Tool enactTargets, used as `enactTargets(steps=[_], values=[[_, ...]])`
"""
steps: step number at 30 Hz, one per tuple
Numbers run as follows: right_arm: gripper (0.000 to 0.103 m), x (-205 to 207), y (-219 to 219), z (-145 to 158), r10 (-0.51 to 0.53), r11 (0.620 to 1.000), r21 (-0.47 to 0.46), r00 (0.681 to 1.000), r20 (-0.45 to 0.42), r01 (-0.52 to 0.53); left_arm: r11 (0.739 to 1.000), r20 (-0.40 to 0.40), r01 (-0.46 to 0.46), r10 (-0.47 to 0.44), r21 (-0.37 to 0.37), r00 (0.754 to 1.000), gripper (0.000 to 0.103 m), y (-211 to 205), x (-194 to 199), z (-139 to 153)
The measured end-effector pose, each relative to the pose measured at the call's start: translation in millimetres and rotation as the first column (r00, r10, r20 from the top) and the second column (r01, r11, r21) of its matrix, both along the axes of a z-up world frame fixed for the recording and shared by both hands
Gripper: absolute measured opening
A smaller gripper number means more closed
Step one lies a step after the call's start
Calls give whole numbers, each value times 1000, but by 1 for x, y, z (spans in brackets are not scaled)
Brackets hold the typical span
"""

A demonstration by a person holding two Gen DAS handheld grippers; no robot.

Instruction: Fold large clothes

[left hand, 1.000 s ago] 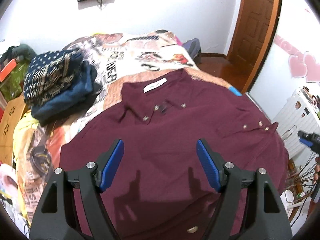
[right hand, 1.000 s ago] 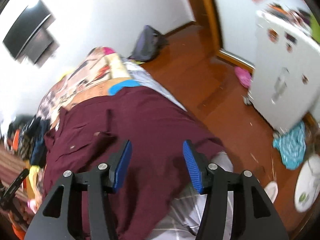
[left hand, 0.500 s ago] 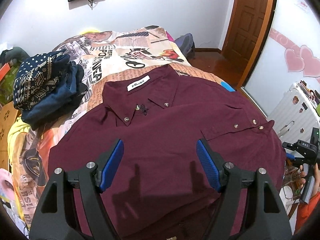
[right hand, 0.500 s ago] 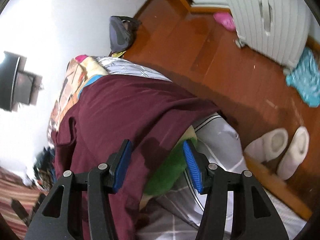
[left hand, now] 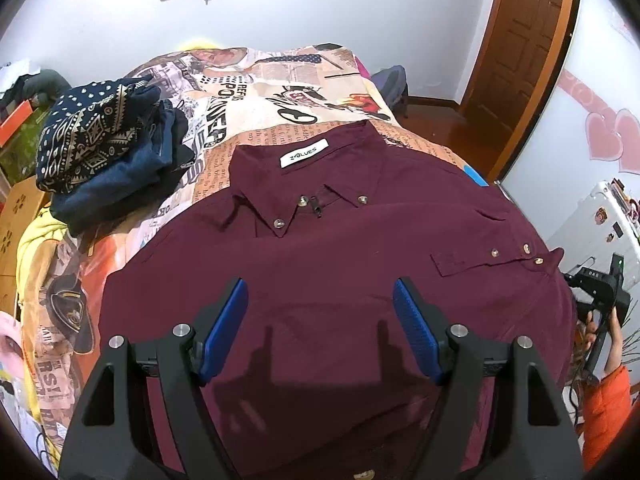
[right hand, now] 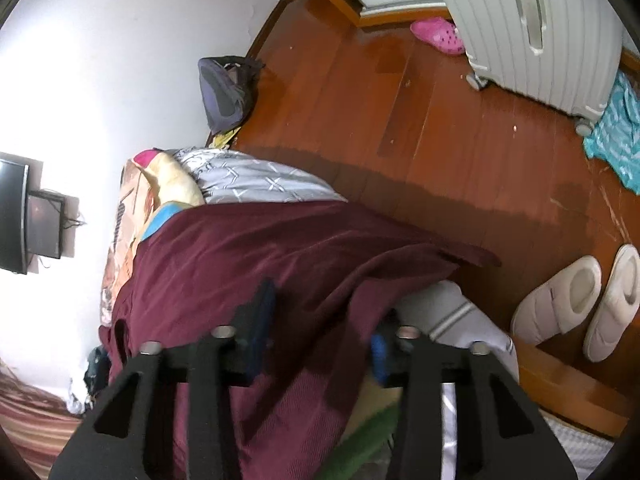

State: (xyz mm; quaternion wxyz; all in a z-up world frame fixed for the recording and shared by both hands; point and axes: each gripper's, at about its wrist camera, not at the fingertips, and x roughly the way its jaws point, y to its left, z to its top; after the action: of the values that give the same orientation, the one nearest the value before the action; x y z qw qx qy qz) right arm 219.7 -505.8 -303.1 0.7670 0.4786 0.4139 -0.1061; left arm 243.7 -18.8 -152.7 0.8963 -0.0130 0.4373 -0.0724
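A maroon button-up shirt point(left hand: 340, 248) lies front up on the bed, collar toward the far wall. My left gripper point(left hand: 320, 300) hovers open above its lower front with nothing between the blue pads. In the right wrist view the shirt's side point(right hand: 248, 248) drapes over the bed's edge. My right gripper point(right hand: 324, 304) sits low at that edge and its jaws are closing, with a fold of maroon fabric between them. Cloth covers most of the right finger, and a gap still shows between the pads. The left wrist view also catches the right gripper point(left hand: 600, 284), in a hand with an orange sleeve.
A pile of folded dark blue clothes point(left hand: 104, 148) sits at the bed's far left on the printed cover point(left hand: 260, 92). Beside the bed on the wooden floor are a white suitcase point(right hand: 532, 32), pale slippers point(right hand: 576, 304), a backpack point(right hand: 224, 92) and a pink shoe point(right hand: 438, 34).
My right gripper has dropped and rolled toward the shirt's hanging side, and its jaws have narrowed around the fabric. The left gripper has stayed open over the shirt's front.
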Motion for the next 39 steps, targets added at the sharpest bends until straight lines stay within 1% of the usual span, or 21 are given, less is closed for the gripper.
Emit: enactTargets(steps=[1,3,4,7,9,12,13,15,16,19,20,22,25,26,28,30,33,35,37,38,39], values=[[15,2,3,7,13,999,-36,1000,9,-13,1000,3,-1,1,5,1000,74,1,-1,0],[12,4,12,31,53,990,-132,998,47,-46,1000,8,-4,3,9,1000,74,4,-3,0],[11,4,18,47,74,981,-183,995,74,-60,1000,10,-5,5,9,1000,74,6,-4,0],[11,4,35,91,135,957,-276,979,153,-89,1000,13,-9,9,9,1000,74,12,-7,0],[11,3,53,131,195,938,-325,955,222,-116,1000,15,-10,10,6,1000,74,16,-9,0],[11,-3,90,188,335,899,-395,877,345,-188,1000,26,-12,12,2,1000,74,22,-12,2],[11,-5,103,203,386,878,-429,845,370,-213,1000,28,-12,12,0,1000,74,23,-13,3],[10,-9,139,228,507,821,-493,764,399,-288,1000,32,-11,11,-6,999,74,26,-14,4],[10,-10,158,233,561,790,-519,728,395,-327,1000,34,-11,12,-7,999,74,28,-15,4],[10,-10,200,222,660,718,-549,667,345,-427,1000,42,-11,12,-16,999,74,31,-20,5],[10,-9,210,212,679,704,-539,659,323,-462,1000,43,-12,13,-20,999,74,32,-21,5],[10,-3,223,187,701,692,-492,656,280,-529,1000,42,-12,13,-25,999,74,34,-23,4],[10,11,232,135,707,691,-377,685,177,-616,1000,32,-10,11,-28,999,74,37,-27,2],[10,13,233,116,701,694,-340,703,122,-634,1000,28,-10,10,-28,1000,74,37,-29,1],[11,12,236,98,694,693,-313,718,50,-649,1000,23,-7,8,-26,1000,74,38,-31,0],[11,8,237,100,696,688,-319,718,32,-652,1000,24,-3,4,-22,1000,74,37,-36,0],[11,2,232,117,707,665,-348,707,10,-660,1000,35,3,-3,-5,999,74,33,-40,0],[15,2,228,128,700,671,-355,714,16,-651,1000,40,8,-8,6,999,74,30,-42,0],[29,-2,221,139,679,692,-366,733,38,-622,1000,45,14,-15,14,999,74,25,-43,1],[34,-3,217,145,652,715,-375,756,54,-590,1000,49,20,-20,17,999,74,23,-43,2],[42,-4,213,150,626,735,-384,777,70,-558,1000,52,24,-24,19,998,74,21,-43,3]])
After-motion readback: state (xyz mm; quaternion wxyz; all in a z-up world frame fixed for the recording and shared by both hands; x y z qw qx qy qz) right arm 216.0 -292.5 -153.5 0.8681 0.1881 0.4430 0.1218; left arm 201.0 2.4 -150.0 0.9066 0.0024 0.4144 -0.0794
